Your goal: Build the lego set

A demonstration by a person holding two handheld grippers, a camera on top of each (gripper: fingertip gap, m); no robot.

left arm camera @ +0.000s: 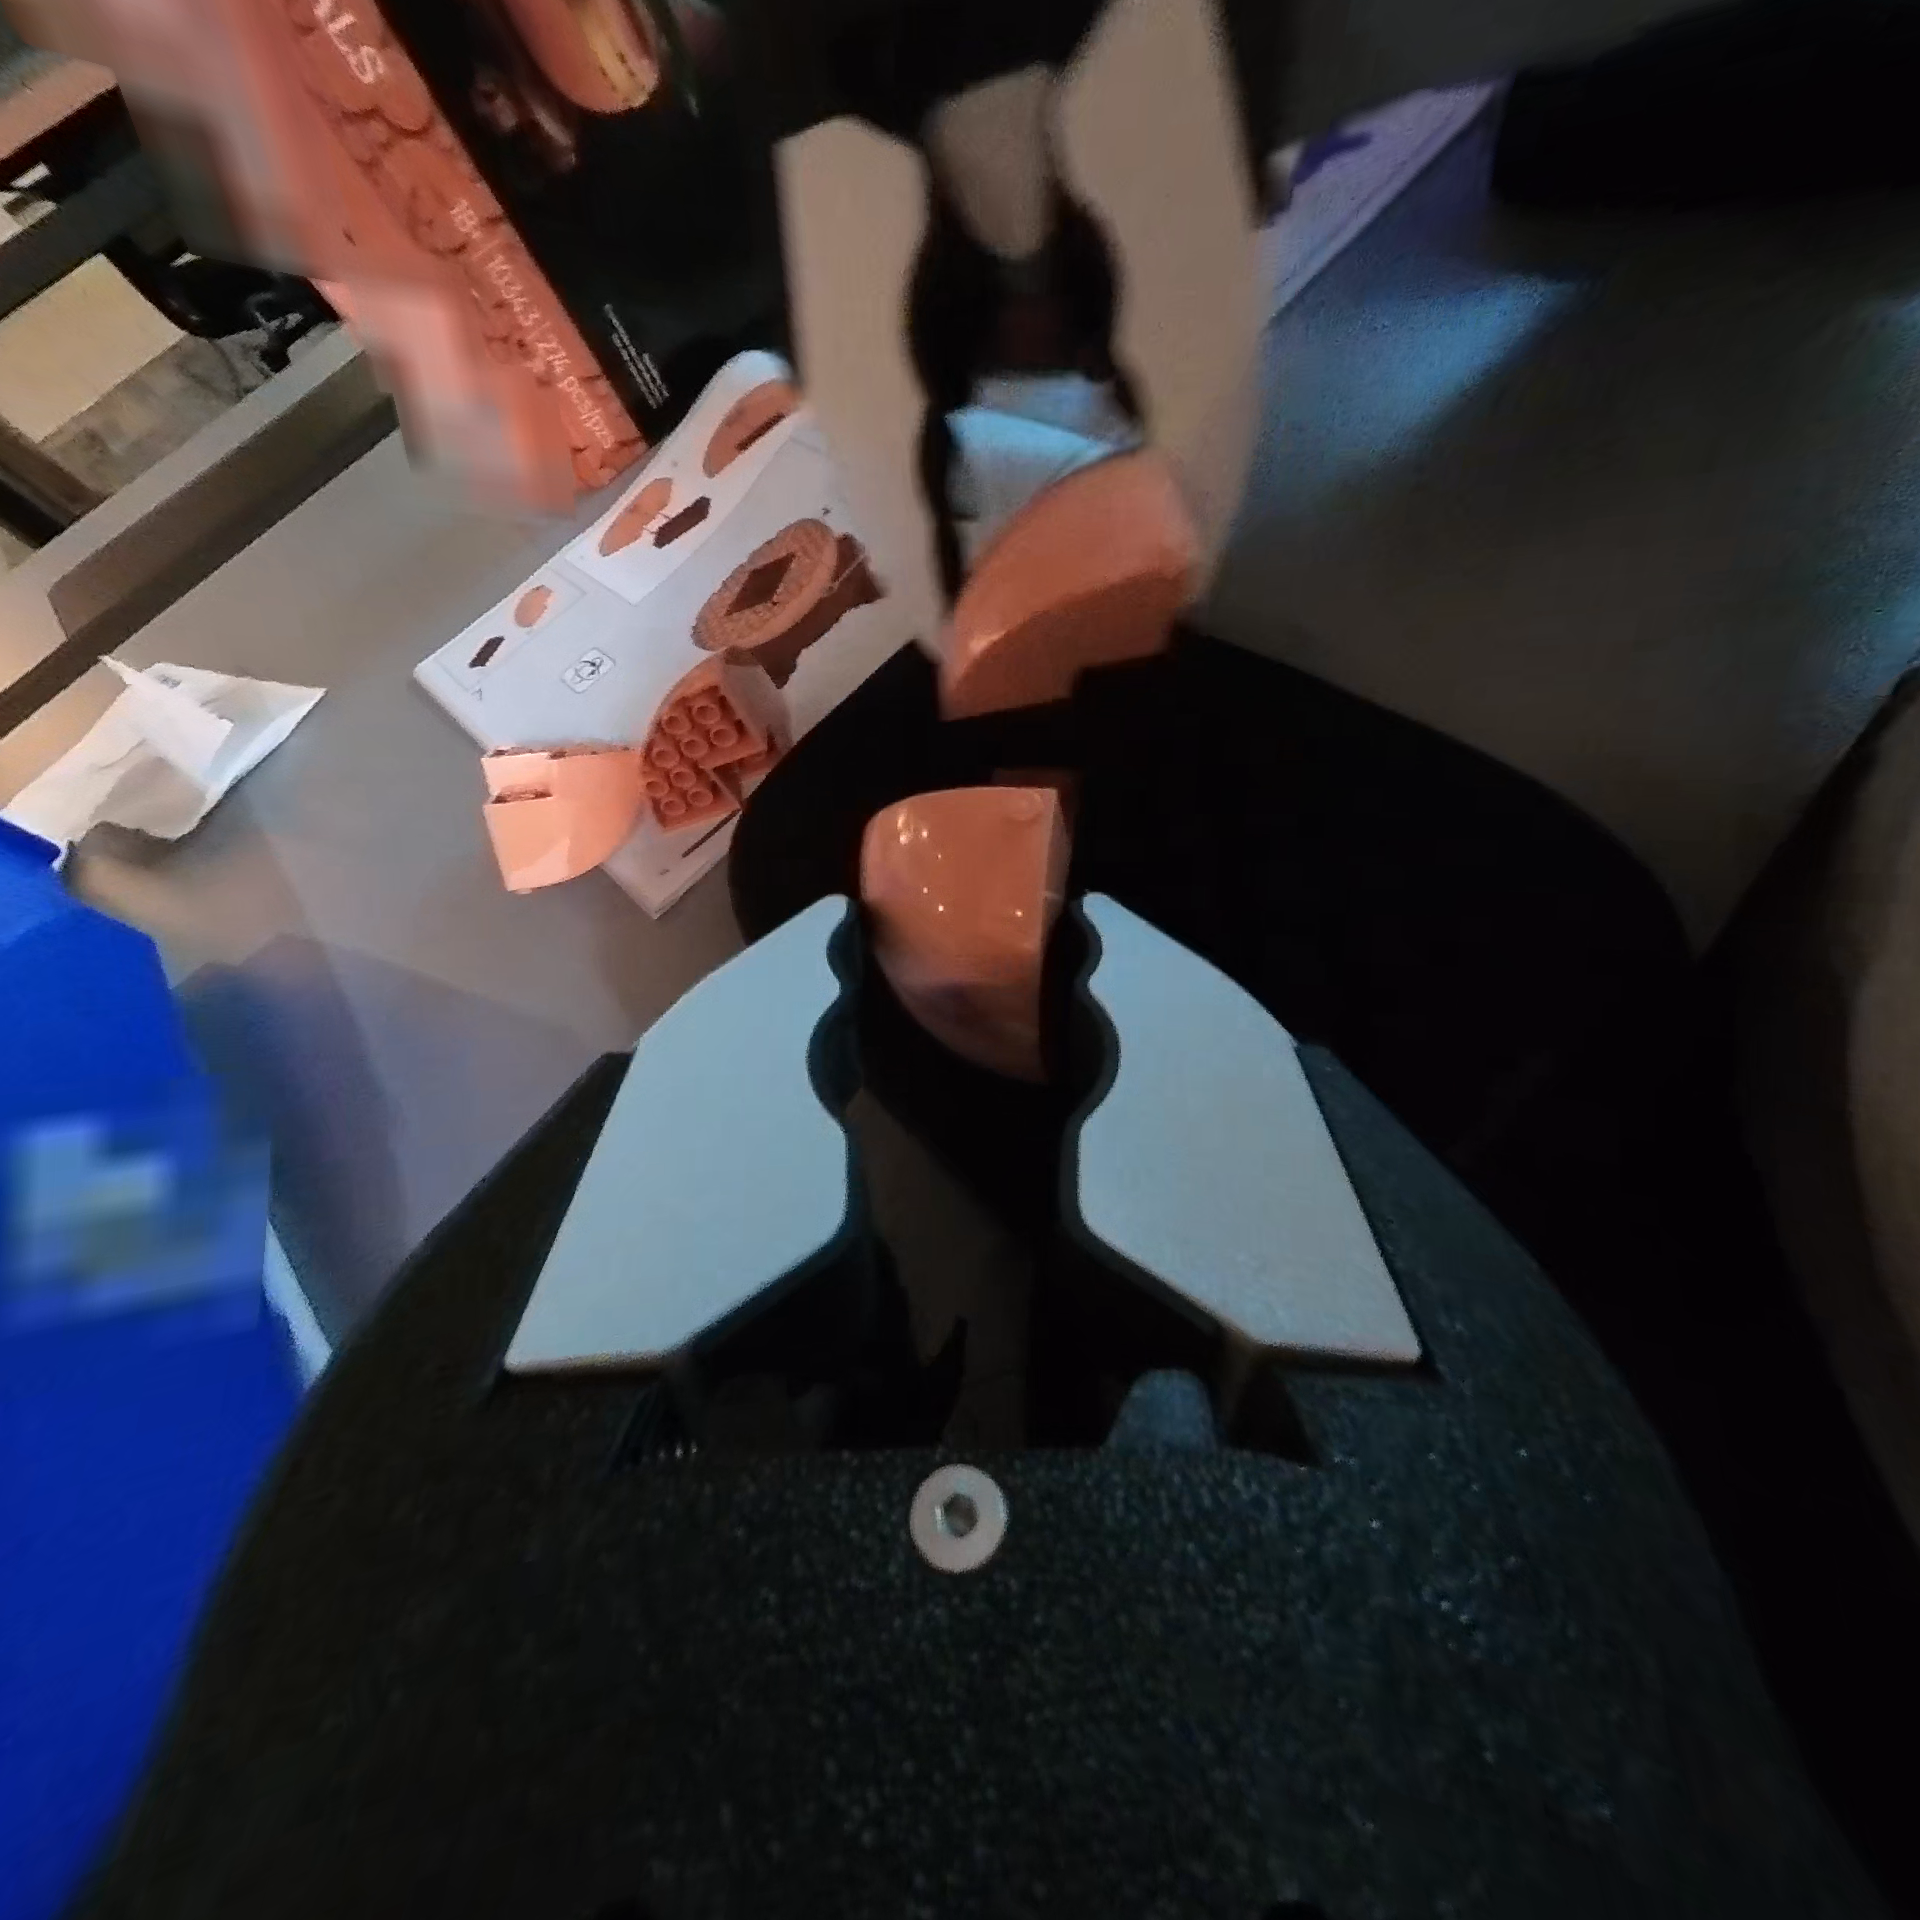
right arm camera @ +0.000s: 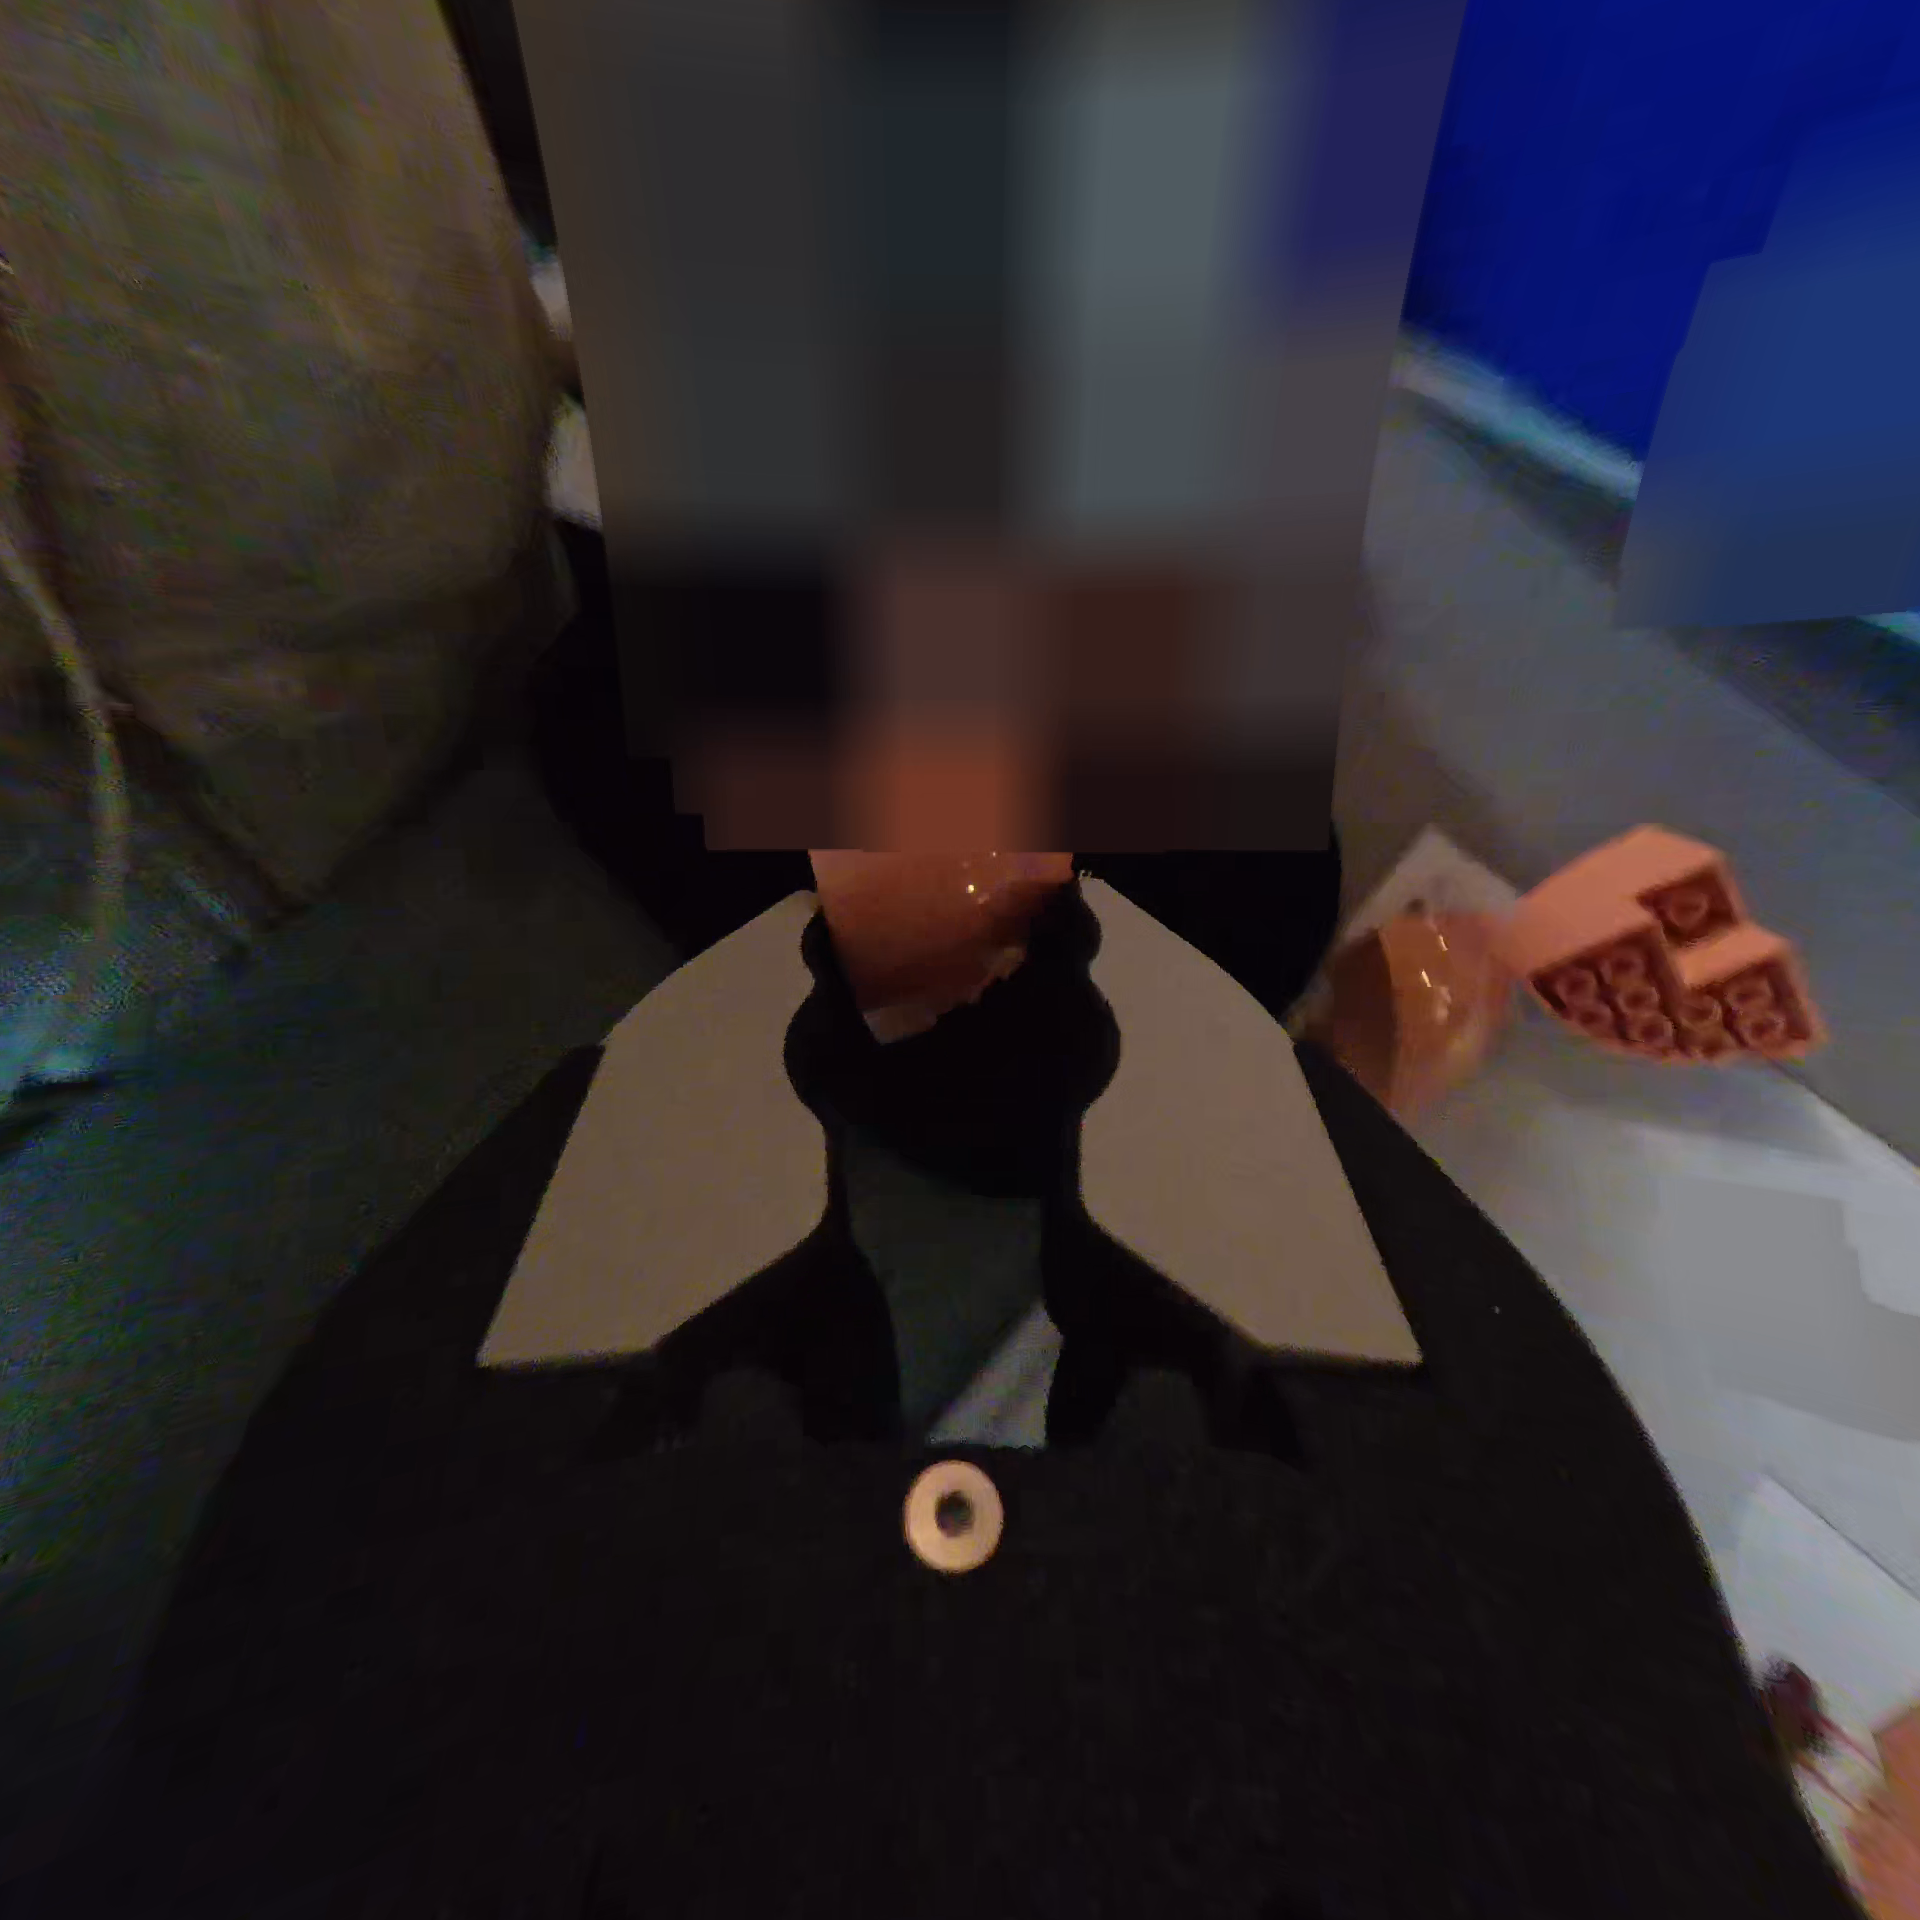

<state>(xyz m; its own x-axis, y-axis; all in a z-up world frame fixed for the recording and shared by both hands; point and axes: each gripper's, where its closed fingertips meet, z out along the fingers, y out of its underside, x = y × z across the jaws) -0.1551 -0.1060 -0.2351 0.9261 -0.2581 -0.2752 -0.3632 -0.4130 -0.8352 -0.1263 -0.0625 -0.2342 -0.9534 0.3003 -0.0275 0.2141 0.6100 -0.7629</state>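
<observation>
Left wrist view: left gripper [left arm camera: 961,920] clamps a glossy salmon-orange curved plastic brick [left arm camera: 956,904] over a black round tray [left arm camera: 1351,831]; opposite, right gripper [left arm camera: 1049,582] grips a matching curved brick [left arm camera: 1070,592], beside a white instruction booklet [left arm camera: 582,644].

You see a grey counter [left arm camera: 312,582] in dim, bluish light. In the upper left of the left wrist view, pale shelves [left arm camera: 94,343] stand behind it. In the right wrist view, beige fabric [right arm camera: 239,468] fills the upper left, and a blue surface [right arm camera: 1662,187] the upper right.
</observation>
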